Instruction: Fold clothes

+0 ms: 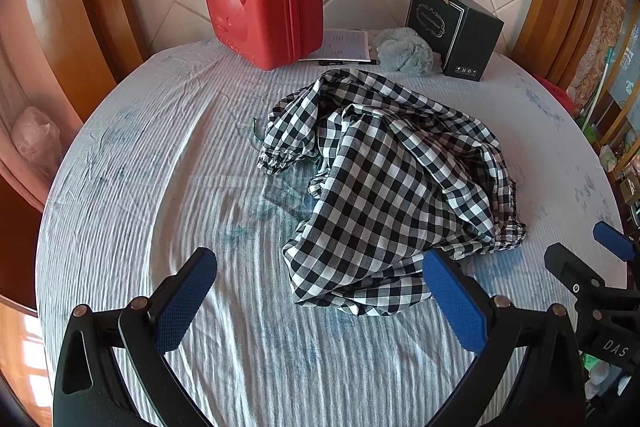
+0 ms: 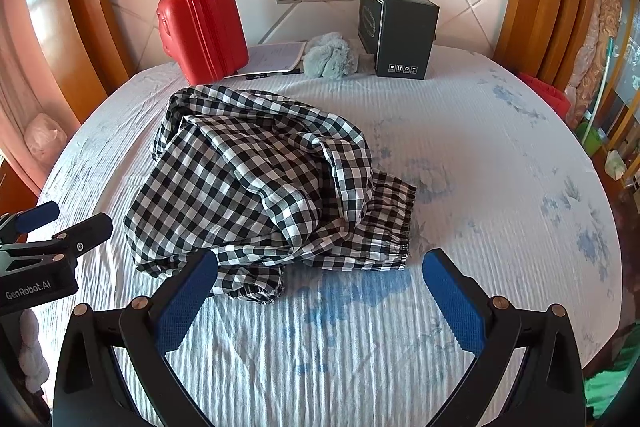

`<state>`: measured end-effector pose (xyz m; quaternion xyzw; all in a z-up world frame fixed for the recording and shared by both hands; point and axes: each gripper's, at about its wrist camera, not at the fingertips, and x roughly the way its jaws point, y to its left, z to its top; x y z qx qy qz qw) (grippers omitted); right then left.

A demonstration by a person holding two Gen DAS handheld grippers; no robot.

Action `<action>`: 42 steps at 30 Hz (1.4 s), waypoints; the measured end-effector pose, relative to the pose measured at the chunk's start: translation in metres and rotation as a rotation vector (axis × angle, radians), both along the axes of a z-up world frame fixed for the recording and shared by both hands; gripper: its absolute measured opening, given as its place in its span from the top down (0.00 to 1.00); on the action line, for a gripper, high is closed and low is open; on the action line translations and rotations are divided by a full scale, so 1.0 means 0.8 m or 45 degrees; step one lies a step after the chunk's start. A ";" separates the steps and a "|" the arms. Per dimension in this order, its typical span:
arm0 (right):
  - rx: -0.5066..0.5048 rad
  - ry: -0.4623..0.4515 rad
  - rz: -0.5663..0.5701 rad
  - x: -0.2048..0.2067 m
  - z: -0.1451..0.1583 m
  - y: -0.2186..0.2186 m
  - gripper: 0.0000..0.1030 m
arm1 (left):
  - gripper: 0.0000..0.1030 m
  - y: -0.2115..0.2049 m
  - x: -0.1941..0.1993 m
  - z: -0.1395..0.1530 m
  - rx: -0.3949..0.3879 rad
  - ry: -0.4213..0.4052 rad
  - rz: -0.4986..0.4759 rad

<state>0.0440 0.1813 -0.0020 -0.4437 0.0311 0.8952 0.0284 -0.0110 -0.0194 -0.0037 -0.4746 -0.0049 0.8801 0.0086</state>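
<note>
A black-and-white checked garment (image 1: 384, 183) lies crumpled in a heap on the bed, with gathered cuffs sticking out at its left and right. In the right wrist view the same garment (image 2: 264, 187) sits ahead and left. My left gripper (image 1: 320, 291) is open just short of the heap's near edge, its right finger close to the cloth. My right gripper (image 2: 320, 291) is also open above the sheet, its left finger beside the near hem. Each gripper shows at the other view's edge: the right gripper (image 1: 600, 267), the left gripper (image 2: 48, 239). Nothing is held.
The bed (image 1: 160, 187) has a pale ribbed sheet with blue flower print. Against the headboard stand a red small suitcase (image 1: 264, 7), papers with a pen (image 1: 344, 45), a grey-blue fluffy item (image 1: 404, 53) and a dark gift box (image 1: 456, 27). Wooden bed frame curves on both sides.
</note>
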 end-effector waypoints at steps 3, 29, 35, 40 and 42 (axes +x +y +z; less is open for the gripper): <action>0.002 -0.006 -0.004 -0.001 -0.002 0.001 0.00 | 0.00 -0.002 -0.002 -0.003 0.003 -0.011 0.003; -0.087 -0.125 -0.033 -0.060 -0.060 0.042 0.00 | 0.01 -0.001 -0.076 -0.063 0.022 -0.104 0.009; -0.134 -0.158 -0.046 -0.093 -0.086 0.071 0.11 | 0.12 0.002 -0.113 -0.106 0.077 -0.181 -0.030; -0.145 -0.195 -0.014 -0.126 -0.113 0.070 0.34 | 0.49 0.005 -0.130 -0.153 0.176 -0.304 -0.116; -0.153 -0.215 0.020 -0.139 -0.126 0.064 0.59 | 0.63 -0.001 -0.132 -0.157 0.204 -0.303 -0.098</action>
